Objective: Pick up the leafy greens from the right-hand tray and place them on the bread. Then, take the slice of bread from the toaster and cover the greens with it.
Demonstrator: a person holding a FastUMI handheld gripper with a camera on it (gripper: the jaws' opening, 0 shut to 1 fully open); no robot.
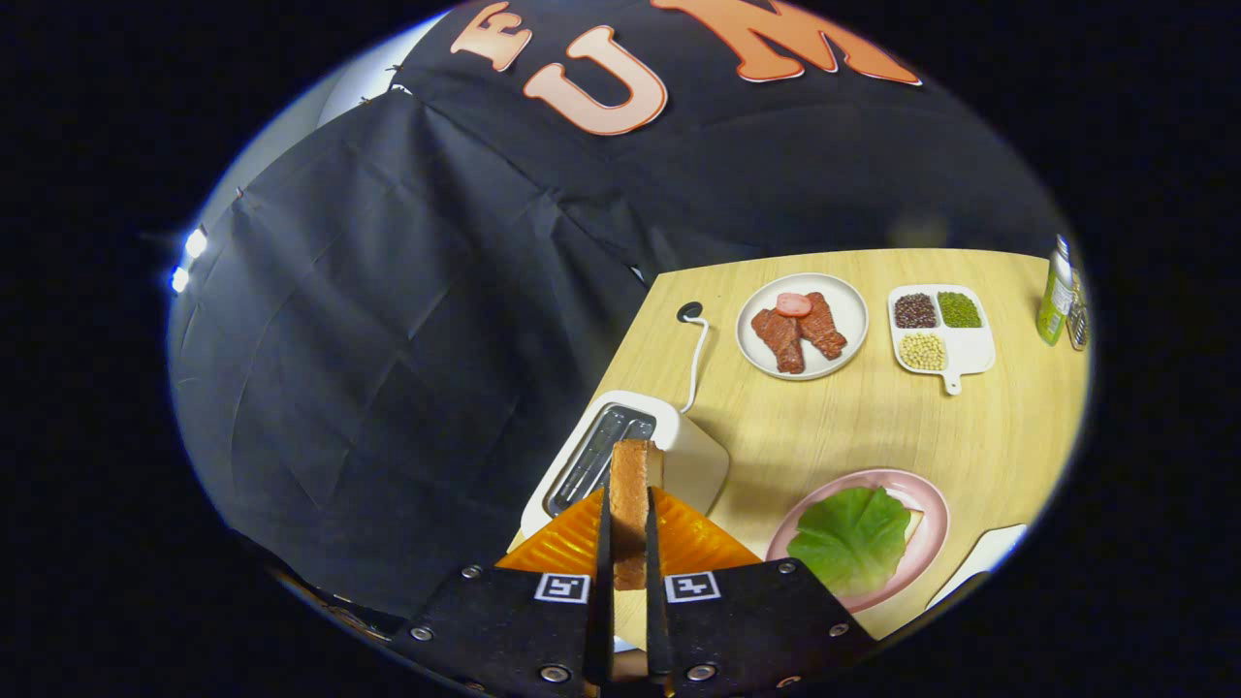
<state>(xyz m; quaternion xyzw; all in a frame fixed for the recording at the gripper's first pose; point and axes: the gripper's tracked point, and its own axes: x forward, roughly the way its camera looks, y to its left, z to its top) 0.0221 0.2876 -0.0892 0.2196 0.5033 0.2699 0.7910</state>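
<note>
The gripper (628, 543) was clenched on a slice of toasted bread (630, 494), held upright on its edge between the two fingers, above and just in front of the white toaster (679, 456), whose slot looked empty. The leafy greens (853, 538) already lay on the pink plate (933, 514) to the right of the fingers, with a pale corner of the lower bread (912, 523) peeking out beneath them.

The likely trouble from here: the slice was pinched by its thin sides and stood vertical, so it would need turning flat before release; let go while tilted, it could land on edge, slide off the greens, or drag the leaf off the bread below. The toaster's cord (696, 359) trailed across the wooden counter (873, 427) but lay well clear of the plate.

Farther back, a white round plate (843, 296) held reddish-brown pieces of meat and a pink slice. Beside it, a white divided tray (970, 357) held dark, green and pale beans, one kind per compartment. Bottles (1057, 291) stood near the counter's far right.
</note>
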